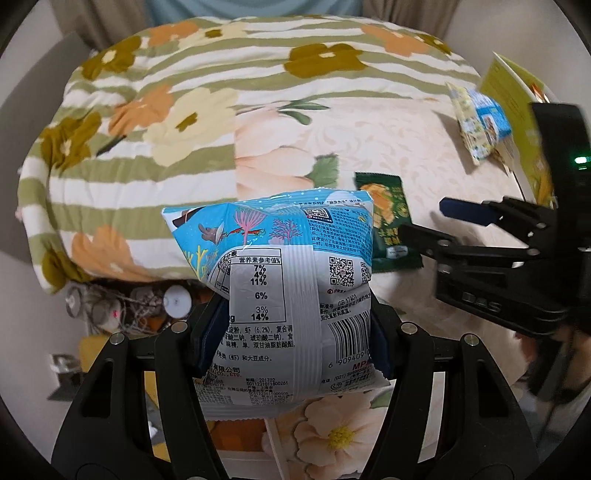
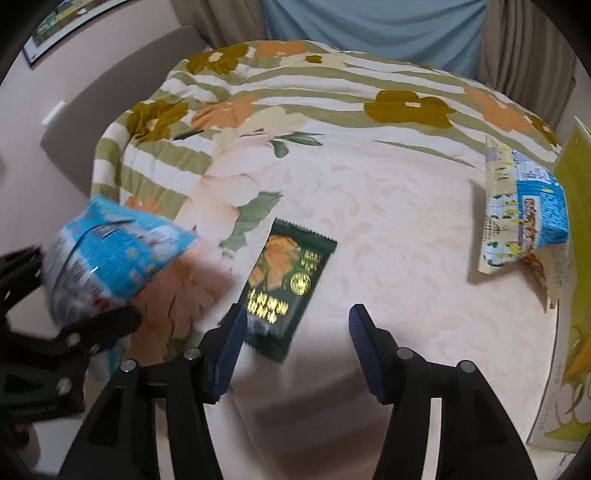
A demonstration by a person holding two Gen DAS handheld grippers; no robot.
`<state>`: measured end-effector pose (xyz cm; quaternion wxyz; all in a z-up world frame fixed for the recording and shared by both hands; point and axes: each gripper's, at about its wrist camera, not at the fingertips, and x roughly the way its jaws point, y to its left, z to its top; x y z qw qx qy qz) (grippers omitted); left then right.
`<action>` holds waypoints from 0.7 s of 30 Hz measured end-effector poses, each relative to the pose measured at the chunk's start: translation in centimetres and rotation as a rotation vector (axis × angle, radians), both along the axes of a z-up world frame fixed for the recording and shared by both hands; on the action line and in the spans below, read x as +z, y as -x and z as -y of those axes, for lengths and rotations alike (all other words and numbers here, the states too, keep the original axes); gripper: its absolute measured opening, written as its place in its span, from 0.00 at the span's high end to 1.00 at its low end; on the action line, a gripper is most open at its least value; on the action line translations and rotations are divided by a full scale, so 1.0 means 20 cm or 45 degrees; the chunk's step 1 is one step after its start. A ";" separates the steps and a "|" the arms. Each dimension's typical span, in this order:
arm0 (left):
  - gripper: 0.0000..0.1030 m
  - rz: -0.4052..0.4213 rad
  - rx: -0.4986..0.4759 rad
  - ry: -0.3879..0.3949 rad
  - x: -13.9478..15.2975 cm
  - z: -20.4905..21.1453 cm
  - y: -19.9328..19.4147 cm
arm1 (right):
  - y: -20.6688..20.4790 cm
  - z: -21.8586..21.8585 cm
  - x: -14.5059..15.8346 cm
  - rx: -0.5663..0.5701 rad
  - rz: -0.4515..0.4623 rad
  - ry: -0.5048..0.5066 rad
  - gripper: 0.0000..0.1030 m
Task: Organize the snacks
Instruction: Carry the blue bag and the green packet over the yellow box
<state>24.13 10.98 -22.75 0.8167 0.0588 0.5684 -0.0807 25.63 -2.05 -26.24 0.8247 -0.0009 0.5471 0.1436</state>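
Observation:
My left gripper [image 1: 295,332] is shut on a blue and silver snack bag [image 1: 280,280], held above the bed's left edge with its printed back facing the camera. In the right wrist view the same bag [image 2: 114,254] hangs at the left in the left gripper [image 2: 74,332]. My right gripper [image 2: 297,317] is open just over the bedsheet. A dark green snack packet [image 2: 291,280] lies flat by its left finger, and the pads do not press it. The left wrist view shows this packet [image 1: 388,221] beside the right gripper [image 1: 424,218]. A blue and yellow bag [image 2: 524,218] leans on a yellow-green box [image 2: 569,295].
A folded floral quilt [image 2: 295,92] covers the far half of the bed. The pale patterned sheet [image 2: 406,240] lies in front of it. Below the bed's left edge there is clutter on the floor [image 1: 129,302]. Curtains [image 2: 369,22] hang behind the bed.

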 end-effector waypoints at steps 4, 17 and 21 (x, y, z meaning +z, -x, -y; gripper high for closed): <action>0.41 -0.001 0.029 0.014 0.00 -0.03 -0.02 | -0.06 -0.07 -0.06 -0.057 -0.031 0.008 0.49; 0.41 0.003 0.040 0.024 0.01 -0.05 -0.03 | -0.09 -0.14 -0.09 -0.044 0.052 0.138 0.60; 0.41 0.012 0.043 0.047 0.04 -0.06 -0.03 | -0.08 -0.08 -0.03 -0.091 0.061 0.069 0.61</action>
